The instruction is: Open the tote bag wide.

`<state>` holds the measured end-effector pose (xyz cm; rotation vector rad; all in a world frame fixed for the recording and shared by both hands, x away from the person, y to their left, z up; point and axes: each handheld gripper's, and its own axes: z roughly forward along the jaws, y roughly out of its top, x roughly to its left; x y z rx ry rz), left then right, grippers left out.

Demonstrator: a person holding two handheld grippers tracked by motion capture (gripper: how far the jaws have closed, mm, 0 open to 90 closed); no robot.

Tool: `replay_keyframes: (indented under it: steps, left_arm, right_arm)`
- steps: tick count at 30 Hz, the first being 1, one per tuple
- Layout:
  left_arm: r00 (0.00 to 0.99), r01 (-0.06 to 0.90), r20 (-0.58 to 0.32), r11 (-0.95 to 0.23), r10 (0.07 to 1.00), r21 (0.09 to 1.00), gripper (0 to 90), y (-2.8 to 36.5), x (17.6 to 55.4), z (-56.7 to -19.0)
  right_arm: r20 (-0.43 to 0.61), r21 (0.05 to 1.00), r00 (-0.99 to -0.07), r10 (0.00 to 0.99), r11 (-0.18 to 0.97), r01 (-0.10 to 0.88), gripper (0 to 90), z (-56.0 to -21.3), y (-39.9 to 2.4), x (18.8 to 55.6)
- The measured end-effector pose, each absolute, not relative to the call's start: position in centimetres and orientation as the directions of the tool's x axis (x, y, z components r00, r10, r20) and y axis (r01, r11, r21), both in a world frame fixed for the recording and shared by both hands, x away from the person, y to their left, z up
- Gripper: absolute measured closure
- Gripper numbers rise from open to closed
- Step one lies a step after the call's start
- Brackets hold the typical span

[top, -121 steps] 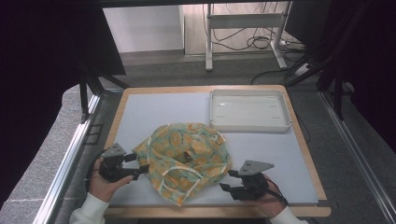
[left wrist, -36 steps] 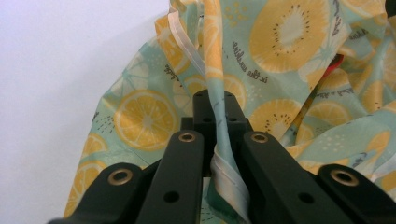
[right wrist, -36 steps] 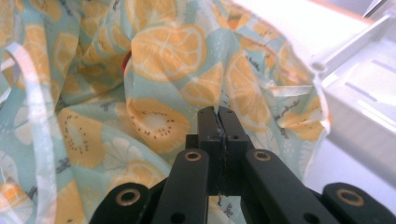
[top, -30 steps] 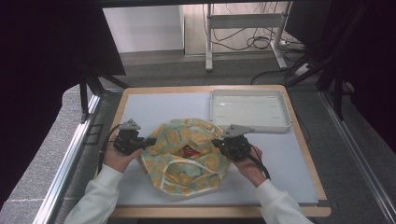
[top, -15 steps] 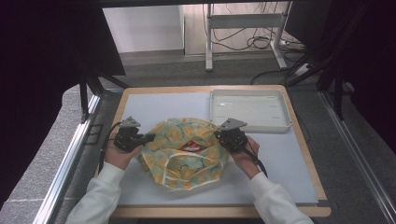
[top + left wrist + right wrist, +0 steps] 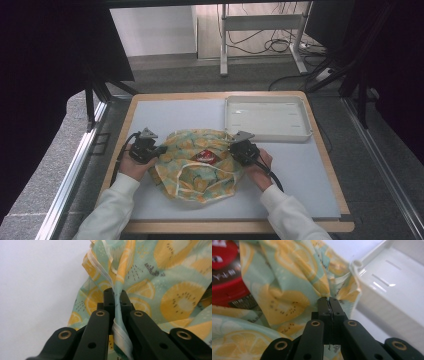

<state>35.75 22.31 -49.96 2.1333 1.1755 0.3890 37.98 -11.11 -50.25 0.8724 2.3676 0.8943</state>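
Note:
A cloth bag [image 6: 200,172] printed with yellow fruit slices on pale green lies in the middle of the grey mat. My left gripper [image 6: 161,150] is shut on its white-trimmed left edge, and the fabric [image 6: 160,277] is pinched between the closed jaws of the left gripper [image 6: 115,293]. My right gripper [image 6: 231,150] is shut on the right edge. In the right gripper view the right gripper [image 6: 328,301] clamps a fold of cloth [image 6: 287,290]. A red packet [image 6: 205,156] shows in the gap between the held edges, with the red packet [image 6: 224,270] close to the jaws.
A white tray [image 6: 267,119] stands at the back right, its corner [image 6: 357,265] just beyond the right jaws. The grey mat [image 6: 165,112] covers a wooden table. Dark frame posts stand to the left and right, and a metal rail runs along the left side.
Four seconds ago both grippers were at the bag's near corners; they have since gone up to its sides. Over the last second both sank slightly, still holding the edges, and the red packet shows more.

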Motion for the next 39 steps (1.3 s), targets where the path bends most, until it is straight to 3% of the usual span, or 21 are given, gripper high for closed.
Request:
replay_keyframes:
  steps: [22,26,35,39]
  left_arm:
    - [0.567,0.679,-0.037,-0.441,0.823,0.586,89.2,21.4,35.7,-52.9]
    - [0.569,0.67,-0.006,-0.46,0.822,0.582,89.2,21.1,35.4,-52.9]
    - [0.57,0.671,-0.031,-0.443,0.821,0.595,86.9,21.3,35.5,-52.8]
    - [0.57,0.641,-0.028,-0.423,0.821,0.641,69.2,21.6,35.1,-52.2]
  right_arm:
    - [-0.15,0.649,-0.715,0.683,0.613,0.45,89.2,-52.4,-11.1,38.2]
    - [-0.149,0.649,-0.715,0.683,0.613,0.451,89.2,-52.4,-11.2,38.1]
    - [-0.145,0.652,-0.717,0.682,0.611,0.45,88.8,-52.4,-11.5,38.1]
    - [-0.124,0.68,-0.715,0.688,0.584,0.443,69.9,-52.1,-11.7,38.1]
